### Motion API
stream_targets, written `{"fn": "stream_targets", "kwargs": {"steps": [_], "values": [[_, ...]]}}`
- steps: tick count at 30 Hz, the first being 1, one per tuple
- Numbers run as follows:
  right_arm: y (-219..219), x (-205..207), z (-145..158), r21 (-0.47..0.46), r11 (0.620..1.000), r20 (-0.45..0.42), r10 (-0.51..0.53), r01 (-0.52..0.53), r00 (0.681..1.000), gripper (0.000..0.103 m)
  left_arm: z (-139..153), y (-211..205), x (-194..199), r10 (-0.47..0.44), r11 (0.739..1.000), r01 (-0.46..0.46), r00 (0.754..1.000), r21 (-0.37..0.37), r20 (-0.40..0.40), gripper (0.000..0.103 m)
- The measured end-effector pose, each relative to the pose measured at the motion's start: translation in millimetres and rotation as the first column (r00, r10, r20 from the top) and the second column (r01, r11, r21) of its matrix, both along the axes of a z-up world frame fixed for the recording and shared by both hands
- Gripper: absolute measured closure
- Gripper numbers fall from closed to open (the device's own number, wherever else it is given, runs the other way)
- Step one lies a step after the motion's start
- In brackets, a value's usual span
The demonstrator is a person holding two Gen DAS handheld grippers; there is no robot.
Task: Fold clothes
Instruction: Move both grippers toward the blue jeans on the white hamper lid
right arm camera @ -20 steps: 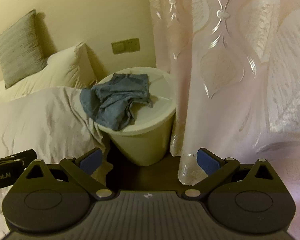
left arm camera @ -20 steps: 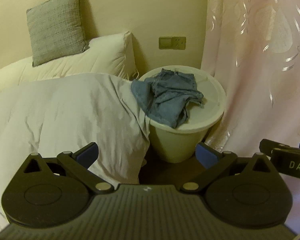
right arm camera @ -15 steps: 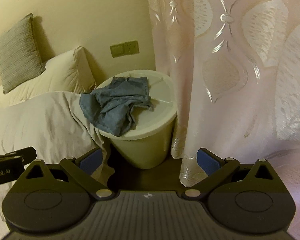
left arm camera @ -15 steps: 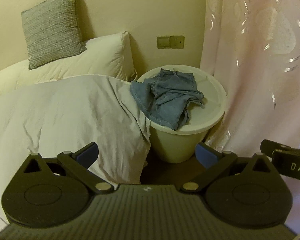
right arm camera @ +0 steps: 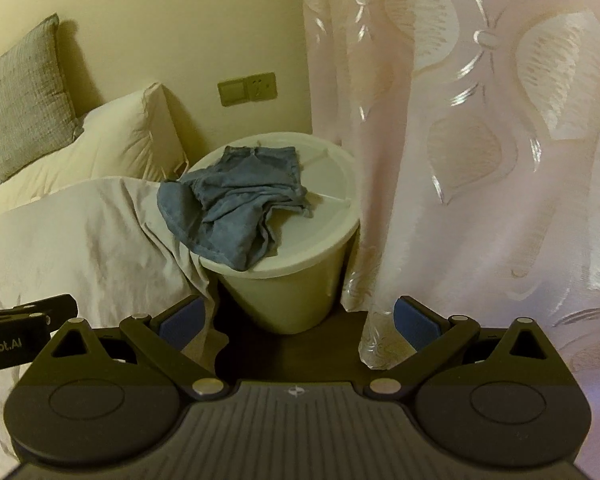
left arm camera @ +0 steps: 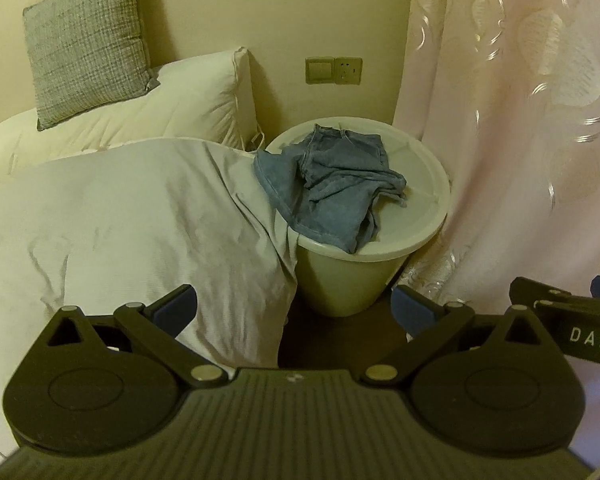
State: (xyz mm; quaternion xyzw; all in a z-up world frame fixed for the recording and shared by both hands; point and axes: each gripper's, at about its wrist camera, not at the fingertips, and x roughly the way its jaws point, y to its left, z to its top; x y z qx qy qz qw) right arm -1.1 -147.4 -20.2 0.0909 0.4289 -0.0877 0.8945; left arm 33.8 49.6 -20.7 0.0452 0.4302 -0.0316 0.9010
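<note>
Crumpled denim shorts (left arm camera: 334,184) lay on the white bin lid (left arm camera: 424,184), at 12 o'clock. Left gripper (left arm camera: 294,308) and right gripper (right arm camera: 298,320) both spread apart, holding nothing, well short.

the letters "das" stand in white on the black side of the right gripper (left arm camera: 572,312), where it pokes in at the right edge of the left wrist view; the word is cut off by the frame. in the right wrist view, the left gripper (right arm camera: 16,328) at the left edge carries "robot.ai" in white on its black body, its start cut off too. no other writing can be read.
</note>
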Motion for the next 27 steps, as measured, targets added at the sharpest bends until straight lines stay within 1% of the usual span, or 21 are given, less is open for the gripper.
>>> {"fn": "stream_targets", "kwargs": {"steps": [6, 12, 15, 21, 24, 27], "values": [[18.0, 8.9, -5.5, -0.005, 1.0, -0.005, 0.003, -0.003, 1.0, 0.0, -3.9, 17.0, 3.6, -0.009, 1.0, 0.009, 1.0, 0.008, 0.007, 0.001], [38.1, 17.5, -9.5, -0.01, 1.0, -0.008, 0.006, -0.006, 1.0, 0.0, -0.3, 33.4, 10.8, 0.001, 1.0, -0.001, 1.0, 0.003, 0.022, 0.001], [44.4, 21.2, -7.9, -0.012, 1.0, 0.004, 0.021, -0.021, 1.0, 0.0, -4.2, 41.2, 14.8, 0.016, 1.0, -0.016, 1.0, 0.008, 0.004, 0.001], [56.5, 32.5, -14.5, -0.007, 0.999, -0.014, 0.039, -0.039, 0.999, 0.0, -12.2, 57.0, 22.7, 0.046, 0.999, -0.045, 0.998, 0.019, -0.032, 0.001], [64.1, 42.3, -22.4, -0.009, 0.999, -0.032, 0.052, -0.053, 0.998, 0.0, -16.2, 64.9, 26.6, 0.061, 0.998, -0.06, 0.997, 0.024, -0.05, 0.001], [72.9, 51.5, -32.2, -0.031, 0.997, -0.057, 0.069, -0.071, 0.996, 0.0, -20.1, 72.8, 30.6, 0.077, 0.997, -0.075, 0.995, 0.03, -0.068, 0.001]]}}
